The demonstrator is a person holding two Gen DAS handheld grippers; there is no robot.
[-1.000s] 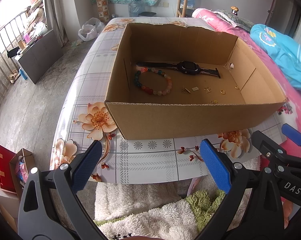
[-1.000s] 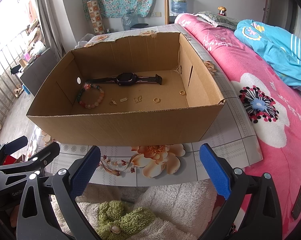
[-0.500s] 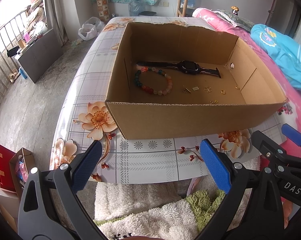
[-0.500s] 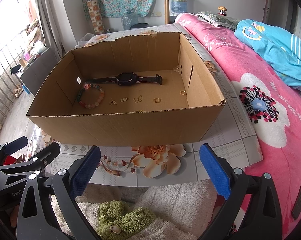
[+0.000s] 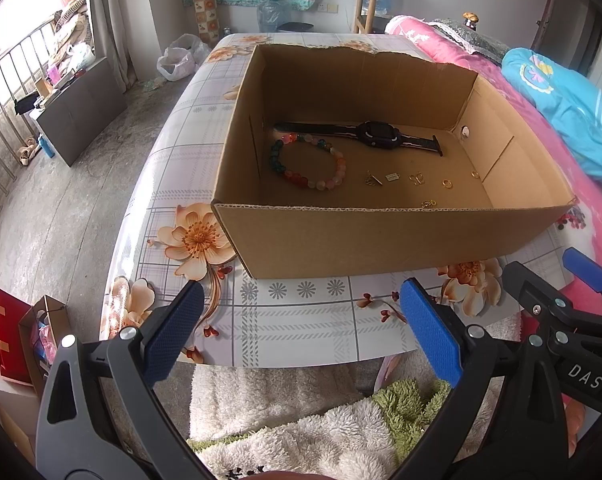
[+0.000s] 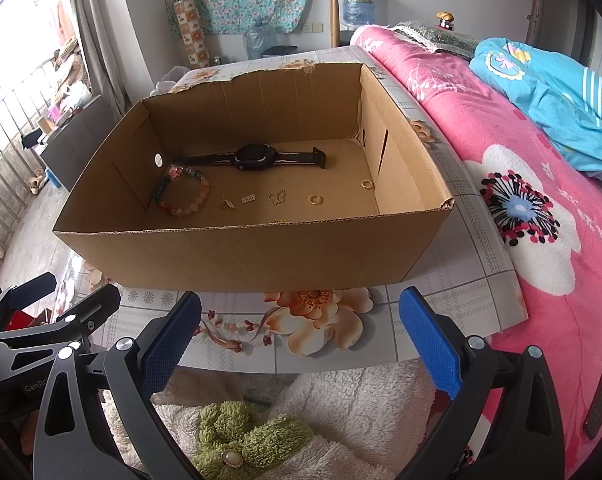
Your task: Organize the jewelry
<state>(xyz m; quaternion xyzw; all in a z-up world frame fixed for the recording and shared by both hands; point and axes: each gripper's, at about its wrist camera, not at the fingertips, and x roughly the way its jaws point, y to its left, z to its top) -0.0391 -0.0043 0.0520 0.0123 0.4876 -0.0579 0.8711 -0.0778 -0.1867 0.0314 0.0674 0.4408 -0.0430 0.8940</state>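
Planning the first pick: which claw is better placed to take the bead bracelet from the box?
Left, probably. The bead bracelet lies at the cardboard box's left end, nearer the open left claw; the right claw faces the rings' end.

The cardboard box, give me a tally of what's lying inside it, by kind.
Watch: 1
Beaded bracelet: 1
Plain gold rings: 2
Other small gold pieces: 4, too small to name, one by the near wall
Total: 8

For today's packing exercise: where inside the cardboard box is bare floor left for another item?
Bare floor lies behind the watch to the box back wall, and right of its strap. The bracelet and small gold pieces crowd the front-left.
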